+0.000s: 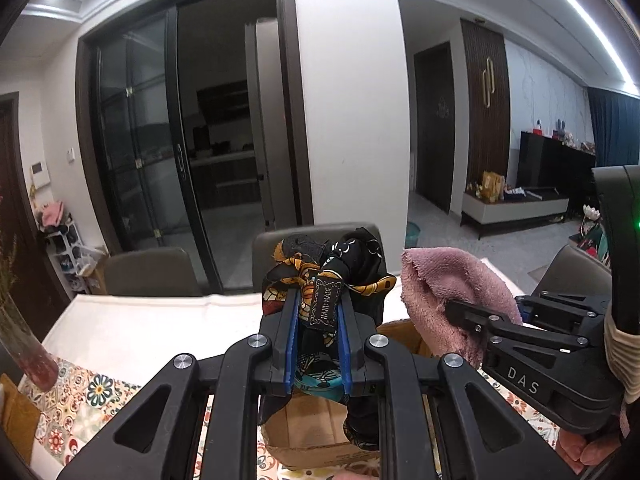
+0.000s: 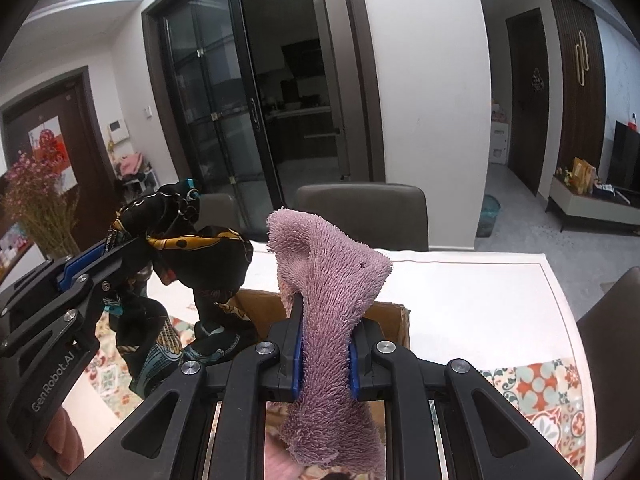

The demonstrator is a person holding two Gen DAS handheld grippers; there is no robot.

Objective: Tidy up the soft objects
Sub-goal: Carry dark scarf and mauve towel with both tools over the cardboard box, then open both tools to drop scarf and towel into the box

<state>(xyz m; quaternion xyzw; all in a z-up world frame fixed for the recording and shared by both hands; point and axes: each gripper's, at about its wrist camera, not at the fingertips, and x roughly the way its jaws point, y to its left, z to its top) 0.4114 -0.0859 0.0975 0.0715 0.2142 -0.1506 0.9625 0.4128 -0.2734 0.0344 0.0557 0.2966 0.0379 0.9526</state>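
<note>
One white-topped surface (image 2: 460, 300) with a patterned floral runner carries one open brown cardboard box (image 2: 394, 320). Above the box hang two soft things: one black-and-gold patterned silk scarf (image 1: 320, 276), pinched in the left hand-held gripper (image 1: 318, 312), and one pink fluffy towel (image 2: 328, 276) beside it, pinched in the right hand-held gripper (image 2: 325, 344).

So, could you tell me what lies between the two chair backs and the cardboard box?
Only bare white tablecloth, between chairs and brown cardboard box, in the right wrist view.

Black claw (image 1: 317, 320) linkages, blue pads (image 2: 297, 354), silver screws, white lettering.
</note>
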